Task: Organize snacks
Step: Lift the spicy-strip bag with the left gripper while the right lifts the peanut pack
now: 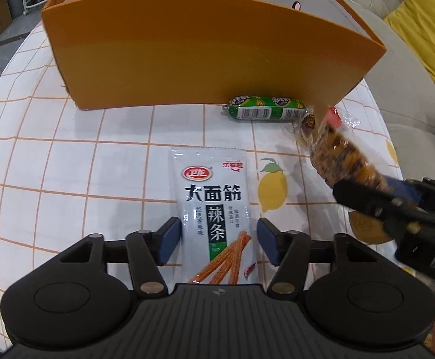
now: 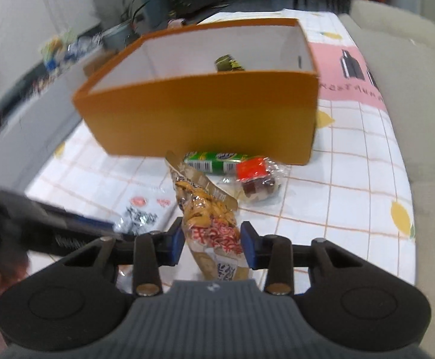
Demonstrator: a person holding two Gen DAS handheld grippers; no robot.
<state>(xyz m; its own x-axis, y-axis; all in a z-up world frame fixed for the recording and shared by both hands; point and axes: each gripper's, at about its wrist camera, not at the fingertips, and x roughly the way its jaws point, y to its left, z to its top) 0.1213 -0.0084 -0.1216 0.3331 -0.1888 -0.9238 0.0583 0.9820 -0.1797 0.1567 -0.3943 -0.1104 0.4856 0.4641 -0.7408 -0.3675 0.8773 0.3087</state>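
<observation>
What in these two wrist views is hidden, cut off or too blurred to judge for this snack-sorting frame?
- Orange box contents: in the left wrist view the near wall hides them; the right wrist view shows only one dark packet.
- Green sausage, right wrist view: the held snack pack covers its left end.
- White spicy-strip packet, left wrist view: its bottom is hidden behind the left gripper.
- Right gripper view: motion blur makes printed labels unreadable.

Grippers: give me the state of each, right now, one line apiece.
Left gripper: open, fingers straddling the white spicy-strip packet on the table, not clamped.
Right gripper: shut on the clear snack bag, lifted off the table.
</observation>
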